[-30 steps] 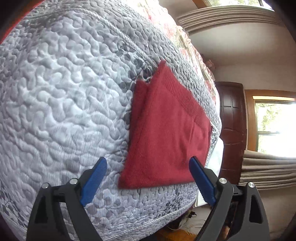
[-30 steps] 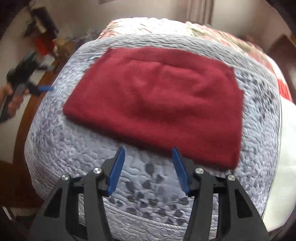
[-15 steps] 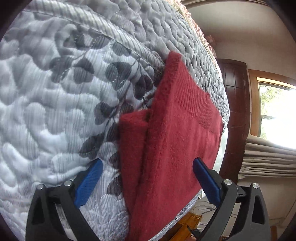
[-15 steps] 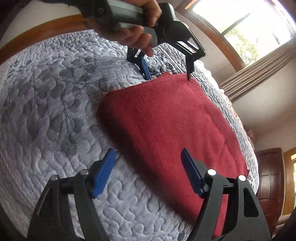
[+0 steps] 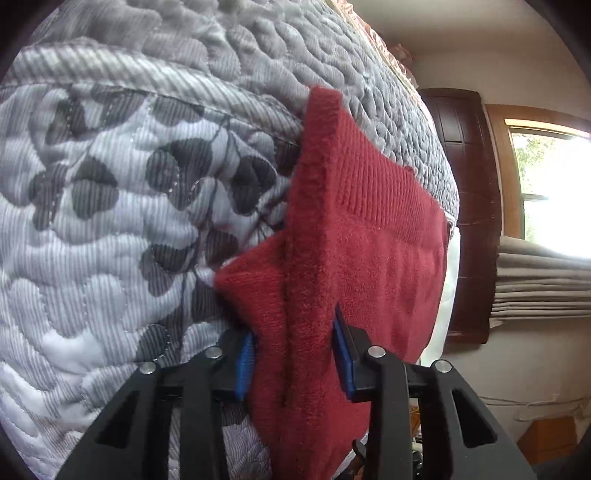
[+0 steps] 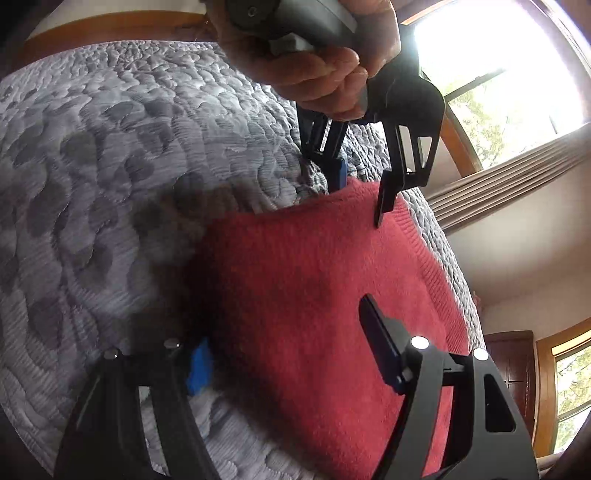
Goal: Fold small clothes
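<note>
A red knitted garment (image 5: 369,258) with a ribbed hem lies flat on the grey quilted bed. In the left wrist view my left gripper (image 5: 293,357) is shut on a bunched corner of it, with cloth filling the gap between the blue pads. The right wrist view shows the same garment (image 6: 314,277) with the left gripper (image 6: 360,192) at its far corner, held by a person's hand (image 6: 314,74). My right gripper (image 6: 291,358) stands open over the near edge, one pad at the near left corner, the other above the cloth.
The grey quilt (image 5: 110,221) with a dark leaf pattern covers the bed and drops off past the garment. A dark wooden door (image 5: 465,184), bright windows (image 6: 498,85) and folded curtains (image 5: 543,280) stand beyond. A wooden bed frame (image 6: 110,26) runs along the far side.
My left gripper has moved in onto the garment's corner and its fingers have closed on the cloth. My right gripper has come down closer to the near edge, still open.
</note>
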Demonstrator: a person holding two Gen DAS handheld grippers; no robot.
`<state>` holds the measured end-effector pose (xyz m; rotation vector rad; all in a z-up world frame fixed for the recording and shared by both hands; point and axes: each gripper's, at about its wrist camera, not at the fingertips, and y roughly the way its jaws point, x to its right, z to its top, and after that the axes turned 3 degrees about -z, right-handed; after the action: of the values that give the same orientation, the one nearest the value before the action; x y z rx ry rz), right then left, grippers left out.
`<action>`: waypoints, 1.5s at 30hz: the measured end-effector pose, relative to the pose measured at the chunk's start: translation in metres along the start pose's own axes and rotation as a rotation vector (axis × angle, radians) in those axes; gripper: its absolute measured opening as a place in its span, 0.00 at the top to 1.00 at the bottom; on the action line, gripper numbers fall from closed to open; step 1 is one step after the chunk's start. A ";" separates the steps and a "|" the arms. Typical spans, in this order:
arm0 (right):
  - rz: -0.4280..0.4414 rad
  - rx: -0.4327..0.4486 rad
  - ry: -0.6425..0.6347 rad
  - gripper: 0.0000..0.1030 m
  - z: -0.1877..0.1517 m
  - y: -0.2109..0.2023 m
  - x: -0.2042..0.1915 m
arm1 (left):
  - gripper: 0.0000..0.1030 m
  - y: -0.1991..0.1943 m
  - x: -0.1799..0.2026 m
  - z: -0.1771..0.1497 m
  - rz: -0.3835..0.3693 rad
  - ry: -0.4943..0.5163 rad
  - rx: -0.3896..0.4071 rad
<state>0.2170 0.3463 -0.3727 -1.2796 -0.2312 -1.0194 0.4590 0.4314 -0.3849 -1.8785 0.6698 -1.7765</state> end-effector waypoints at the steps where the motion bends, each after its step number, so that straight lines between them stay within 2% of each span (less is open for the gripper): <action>1: -0.003 0.002 -0.005 0.33 0.003 0.000 0.000 | 0.65 -0.001 -0.003 0.000 -0.010 -0.012 0.004; 4: 0.019 -0.005 -0.002 0.41 0.009 0.004 0.001 | 0.65 -0.003 -0.009 0.000 -0.027 -0.040 0.018; 5: 0.048 -0.015 0.007 0.55 0.011 0.004 0.002 | 0.65 -0.003 -0.008 -0.001 -0.026 -0.042 0.024; 6: 0.070 -0.030 0.024 0.62 0.011 0.006 0.005 | 0.65 -0.003 -0.007 -0.001 -0.023 -0.041 0.028; 8: 0.094 -0.041 0.068 0.68 0.012 0.006 0.013 | 0.74 -0.005 -0.007 -0.004 -0.009 -0.041 0.033; 10: 0.118 -0.048 0.107 0.73 0.013 0.008 0.024 | 0.77 -0.006 -0.003 -0.005 0.004 -0.043 0.038; 12: 0.138 -0.047 0.138 0.82 0.014 0.005 0.035 | 0.79 -0.006 0.006 -0.005 0.020 -0.049 0.042; 20: 0.165 -0.034 0.279 0.85 0.014 -0.023 0.097 | 0.81 -0.027 0.057 -0.008 0.067 -0.044 0.068; 25: 0.171 -0.029 0.353 0.86 0.009 -0.053 0.129 | 0.82 -0.039 0.104 -0.010 0.097 -0.017 0.076; 33: 0.162 -0.013 0.461 0.86 -0.012 -0.077 0.183 | 0.83 -0.039 0.179 -0.011 0.156 0.030 0.088; 45: 0.182 0.047 0.623 0.86 -0.056 -0.094 0.239 | 0.83 -0.027 0.250 -0.008 0.240 0.080 0.096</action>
<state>0.2620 0.1845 -0.1708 -0.8690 0.3320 -1.1929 0.4626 0.2932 -0.1742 -1.5987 0.7879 -1.7040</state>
